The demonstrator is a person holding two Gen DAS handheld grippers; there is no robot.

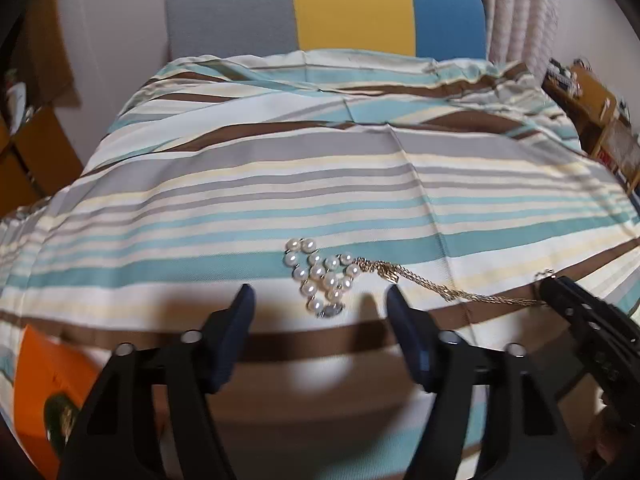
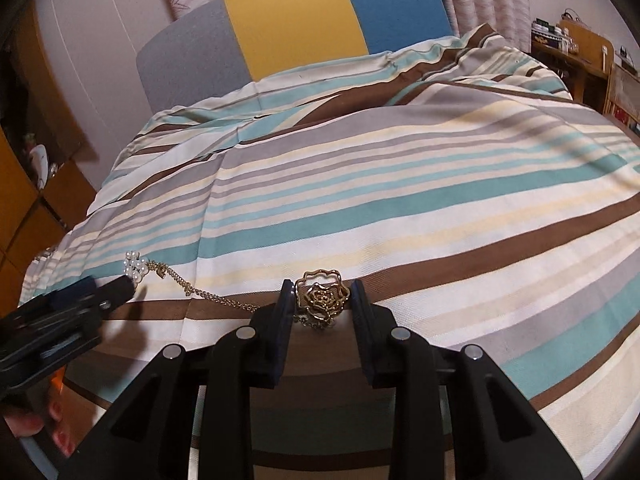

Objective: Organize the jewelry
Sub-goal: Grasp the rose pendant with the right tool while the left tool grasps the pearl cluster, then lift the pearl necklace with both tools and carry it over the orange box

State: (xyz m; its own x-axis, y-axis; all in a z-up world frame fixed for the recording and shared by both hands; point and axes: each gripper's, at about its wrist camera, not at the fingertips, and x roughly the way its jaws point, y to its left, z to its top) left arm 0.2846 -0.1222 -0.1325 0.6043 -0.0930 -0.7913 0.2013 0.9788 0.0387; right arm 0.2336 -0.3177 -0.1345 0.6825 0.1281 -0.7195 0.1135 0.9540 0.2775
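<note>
A necklace lies on the striped bedspread [image 1: 280, 184]. Its bunched pearl strand [image 1: 320, 276] sits just ahead of my left gripper [image 1: 320, 300], which is open with the pearls between and beyond its fingertips. A gold chain [image 1: 440, 288] runs right from the pearls to my right gripper [image 1: 556, 292]. In the right wrist view the gold rose pendant [image 2: 322, 298] sits between the right gripper [image 2: 322, 300] fingers, which press on both its sides. The chain [image 2: 216, 296] trails left to the pearls [image 2: 134, 266], where the left gripper [image 2: 120, 288] tip rests.
An orange box [image 1: 44, 384] lies at the bed's near left edge. A grey, yellow and blue headboard [image 1: 328, 8] stands at the far end. Wooden shelves [image 2: 580, 64] are to the right and cabinets [image 2: 24, 200] to the left. A hand with red nails [image 2: 40, 428] holds the left gripper.
</note>
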